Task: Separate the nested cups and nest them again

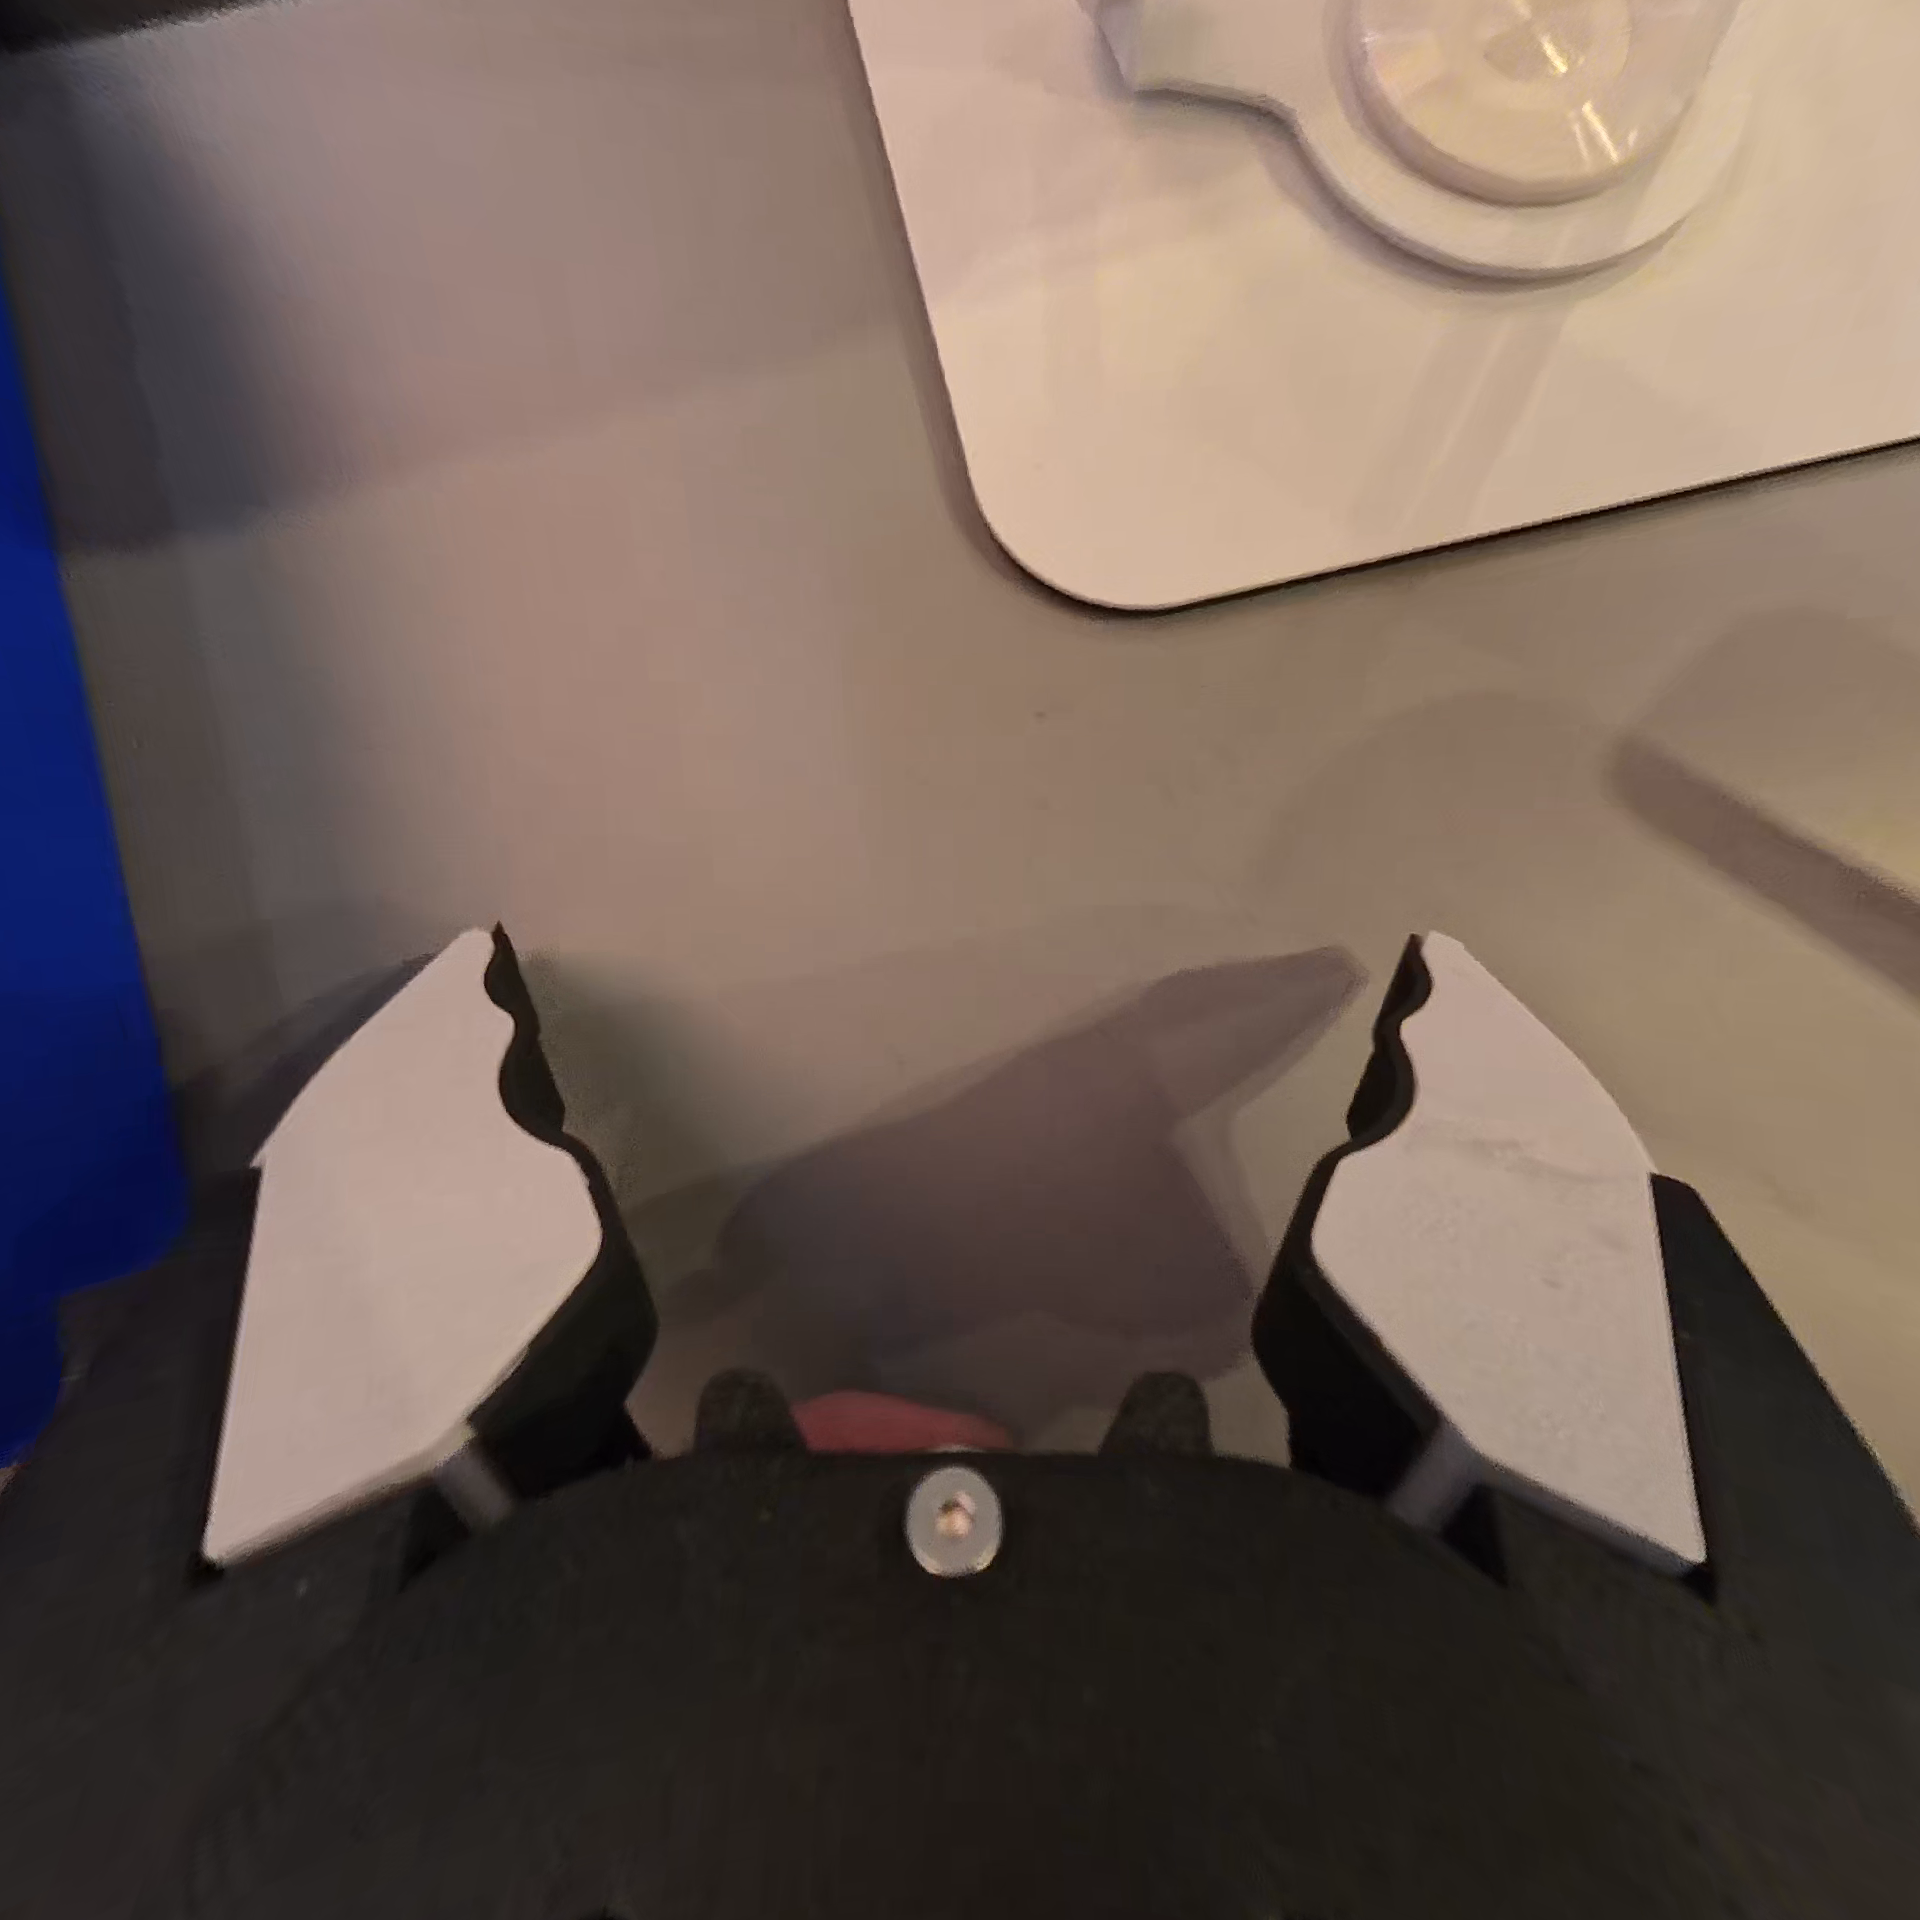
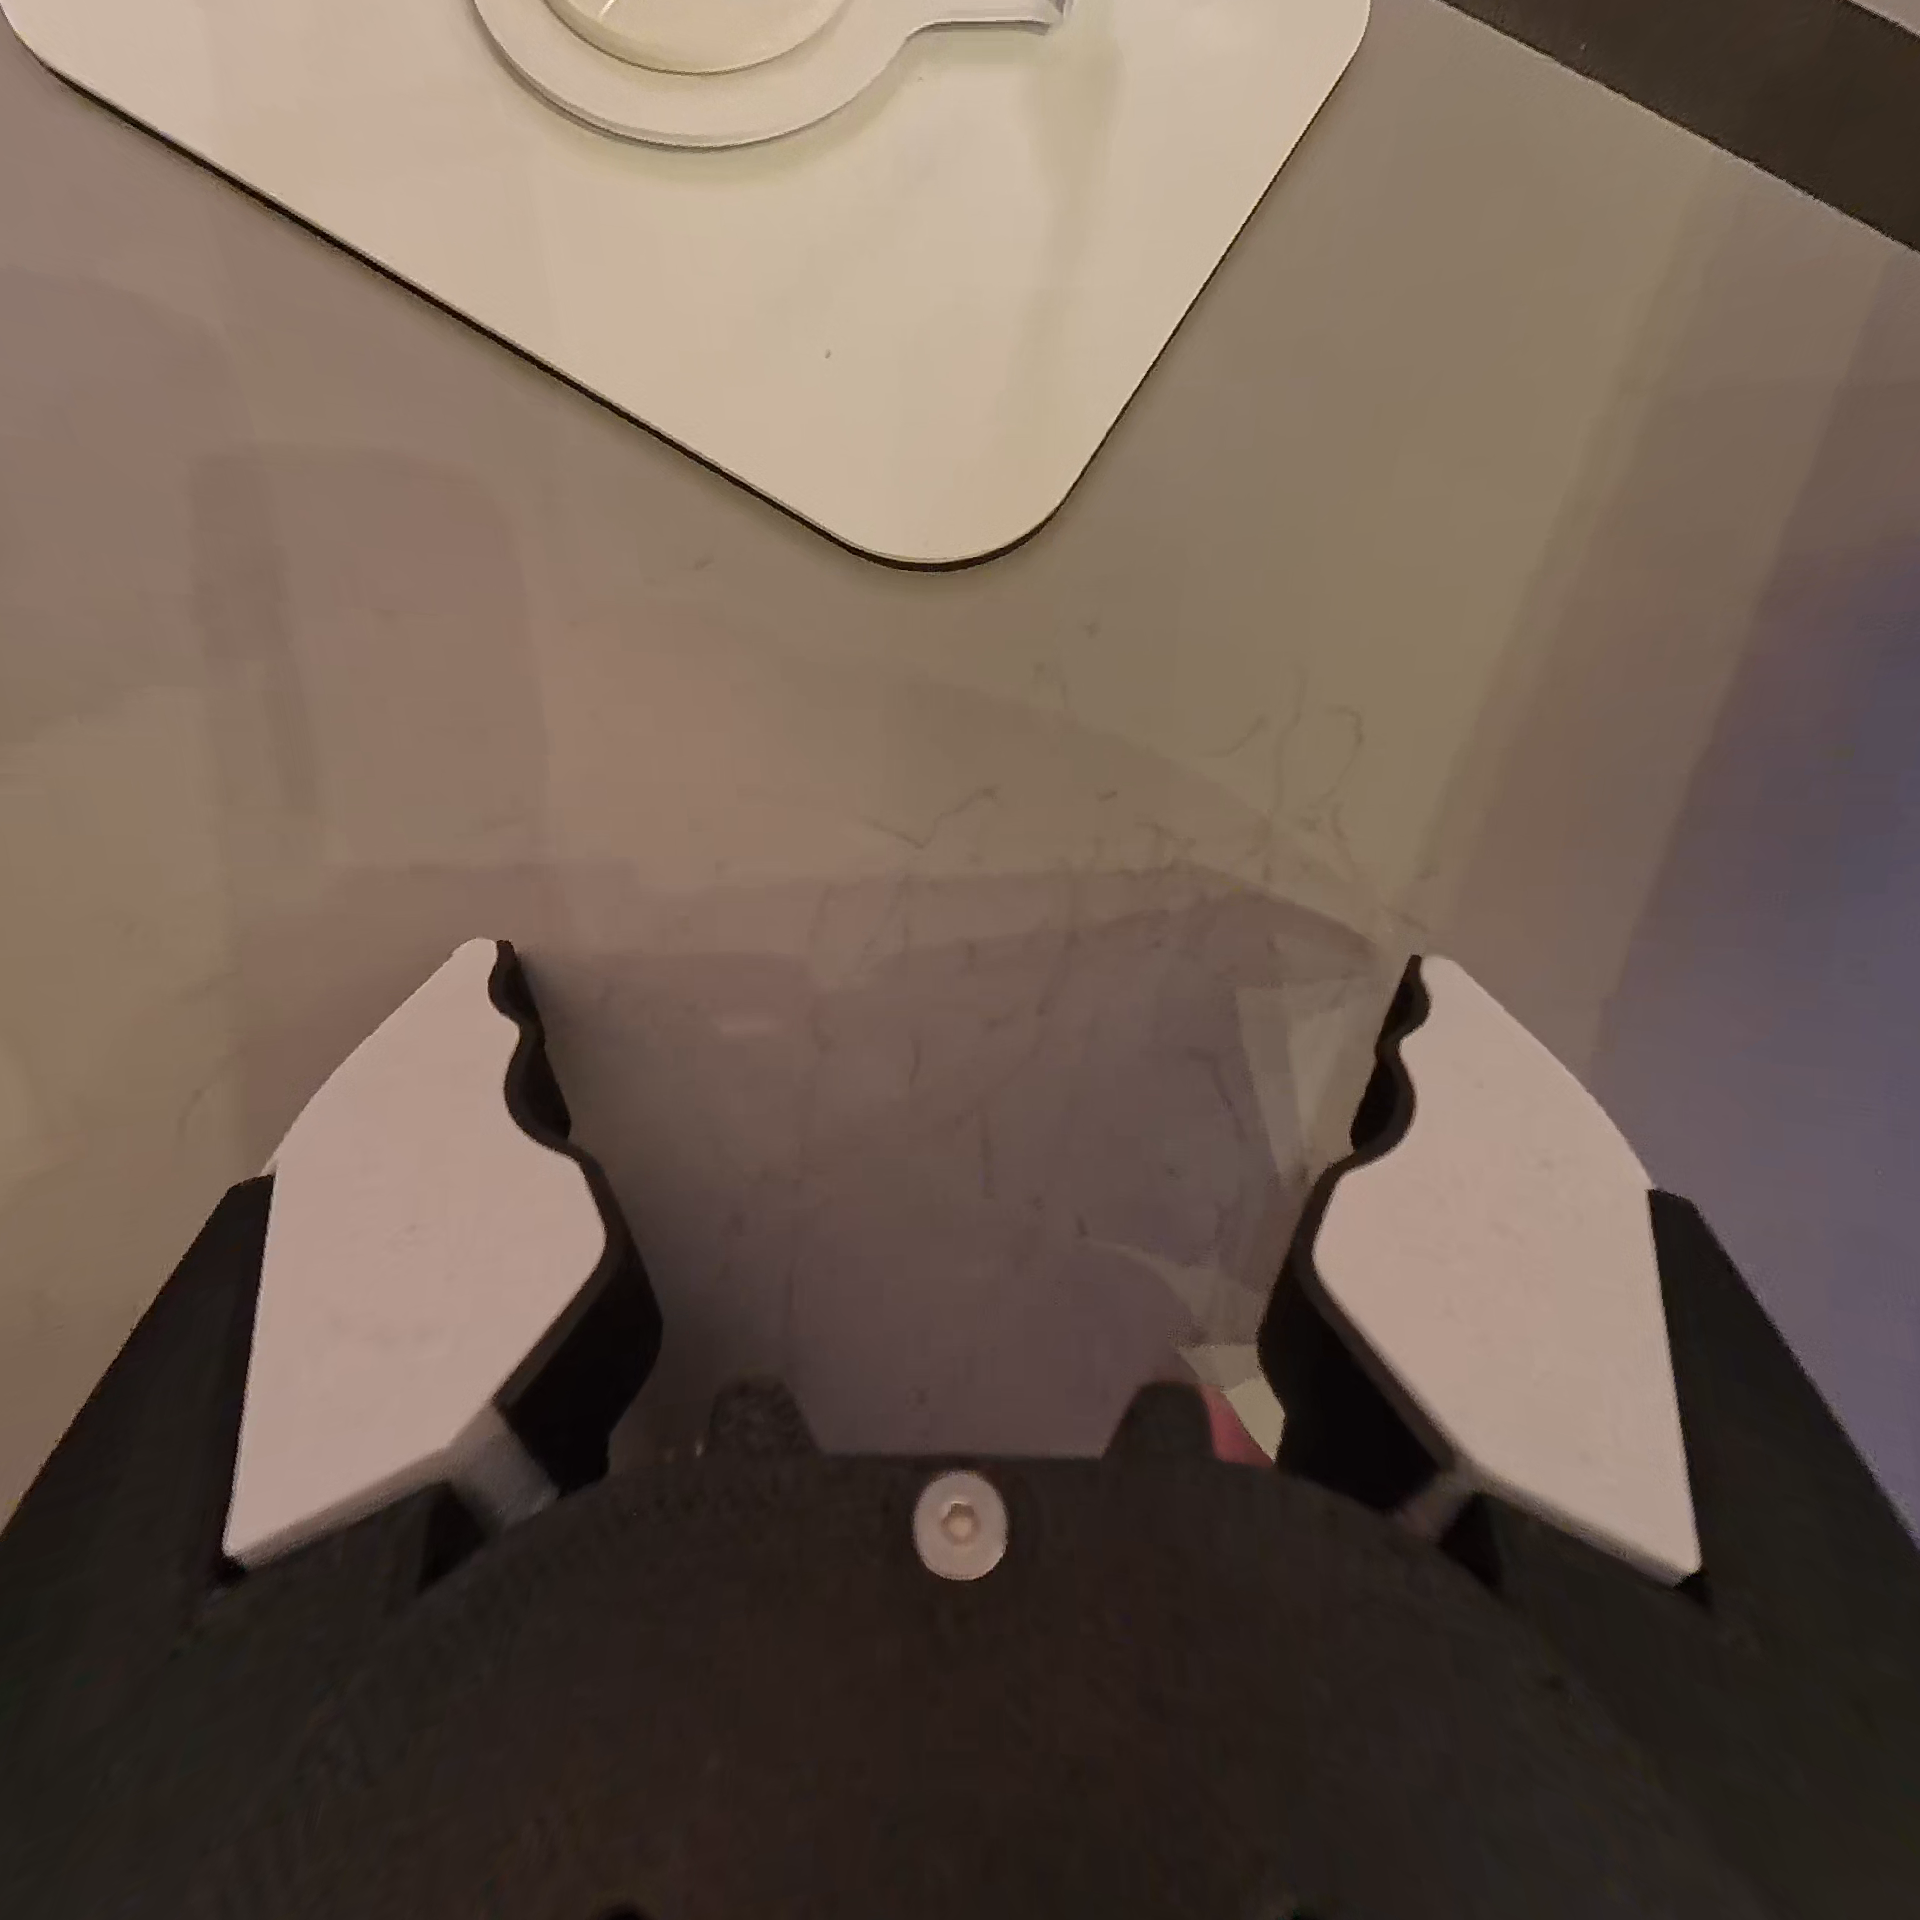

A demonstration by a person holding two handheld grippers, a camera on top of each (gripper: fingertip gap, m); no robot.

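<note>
Both the left gripper (image 1: 956,935) and right gripper (image 2: 961,951) are spread wide, grasping nothing, over the glossy grey table (image 2: 416,779). At twelve o'clock, the clear cups (image 2: 665,31) stand on a smooth white mat (image 2: 831,312) with rounded corners. No writing is readable.

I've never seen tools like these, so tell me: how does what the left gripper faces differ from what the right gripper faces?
The left gripper has a blue surface beside it; the right gripper has none. The white mat lies ahead-right of the left gripper, ahead-left of the right. Both are wide open, empty, over the grey table.
</note>
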